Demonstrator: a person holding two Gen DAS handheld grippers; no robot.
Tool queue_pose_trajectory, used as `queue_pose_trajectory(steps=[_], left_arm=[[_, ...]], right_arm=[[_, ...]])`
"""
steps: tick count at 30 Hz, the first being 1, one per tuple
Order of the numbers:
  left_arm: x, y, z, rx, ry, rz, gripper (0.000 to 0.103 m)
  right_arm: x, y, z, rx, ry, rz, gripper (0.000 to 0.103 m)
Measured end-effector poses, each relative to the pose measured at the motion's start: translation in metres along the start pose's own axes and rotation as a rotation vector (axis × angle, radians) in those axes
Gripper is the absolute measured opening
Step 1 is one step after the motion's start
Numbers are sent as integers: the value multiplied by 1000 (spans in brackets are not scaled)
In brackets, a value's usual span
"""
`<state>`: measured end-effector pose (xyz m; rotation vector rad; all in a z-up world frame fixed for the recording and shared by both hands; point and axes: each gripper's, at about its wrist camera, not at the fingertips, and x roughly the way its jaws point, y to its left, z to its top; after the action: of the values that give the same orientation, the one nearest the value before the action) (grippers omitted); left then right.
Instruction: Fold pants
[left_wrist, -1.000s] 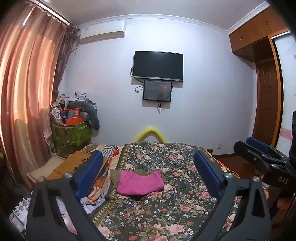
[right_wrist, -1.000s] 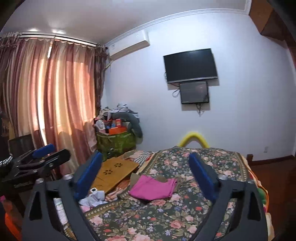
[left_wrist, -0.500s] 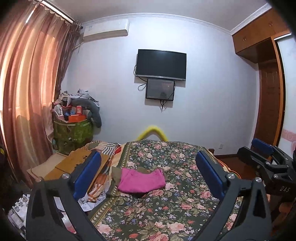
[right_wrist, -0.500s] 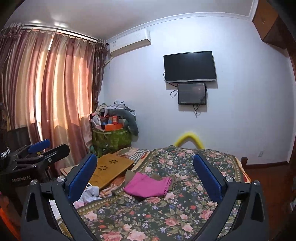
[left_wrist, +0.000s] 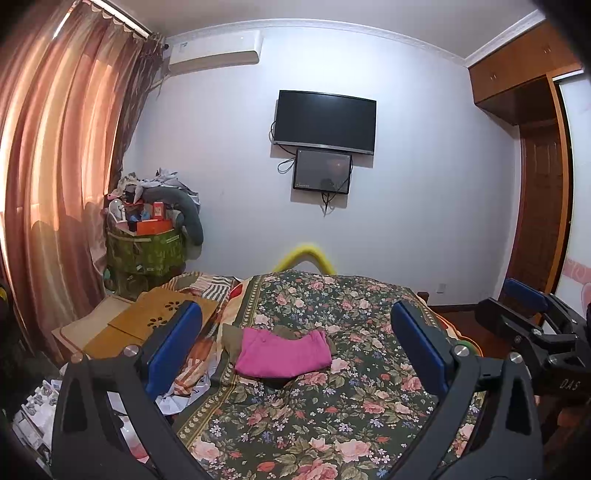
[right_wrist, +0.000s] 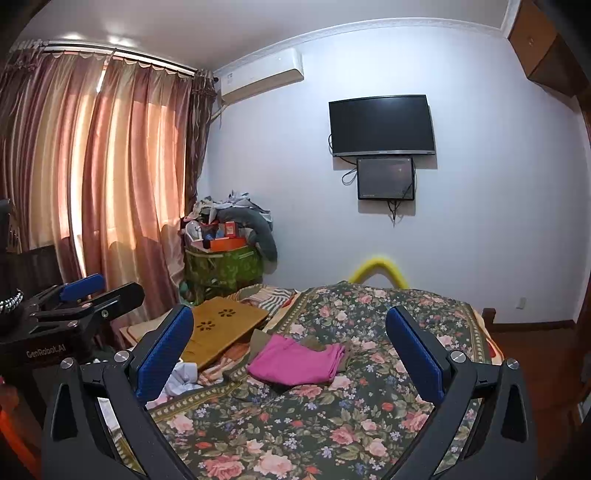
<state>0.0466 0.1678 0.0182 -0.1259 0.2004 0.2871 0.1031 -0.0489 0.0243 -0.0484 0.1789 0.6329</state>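
Folded pink pants (left_wrist: 283, 353) lie on the floral bedspread (left_wrist: 332, 406) toward the bed's left side, on top of an olive-brown garment (left_wrist: 231, 338). They also show in the right wrist view (right_wrist: 295, 360). My left gripper (left_wrist: 295, 347) is open and empty, held well back from the pants above the bed's near end. My right gripper (right_wrist: 288, 350) is open and empty too, likewise held back. The right gripper shows at the right edge of the left wrist view (left_wrist: 532, 325); the left gripper shows at the left of the right wrist view (right_wrist: 85, 299).
A wooden lap desk (left_wrist: 162, 317) and loose clothes (right_wrist: 181, 376) lie left of the bed. A green box piled with clutter (left_wrist: 147, 243) stands by the curtains (left_wrist: 55, 184). A TV (left_wrist: 325, 122) hangs on the far wall. A wardrobe (left_wrist: 535, 184) is at right.
Both grippers have drawn back and tilted slightly upward; the pants and bed sit a little lower and farther in both views. The pants have not moved.
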Motion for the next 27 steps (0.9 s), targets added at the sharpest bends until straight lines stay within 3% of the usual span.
queue_pose_trajectory(steps=[27], left_arm=[[8, 3, -2, -16, 15, -7, 103]], right_arm=[[-3, -6, 2, 27, -7, 1, 103]])
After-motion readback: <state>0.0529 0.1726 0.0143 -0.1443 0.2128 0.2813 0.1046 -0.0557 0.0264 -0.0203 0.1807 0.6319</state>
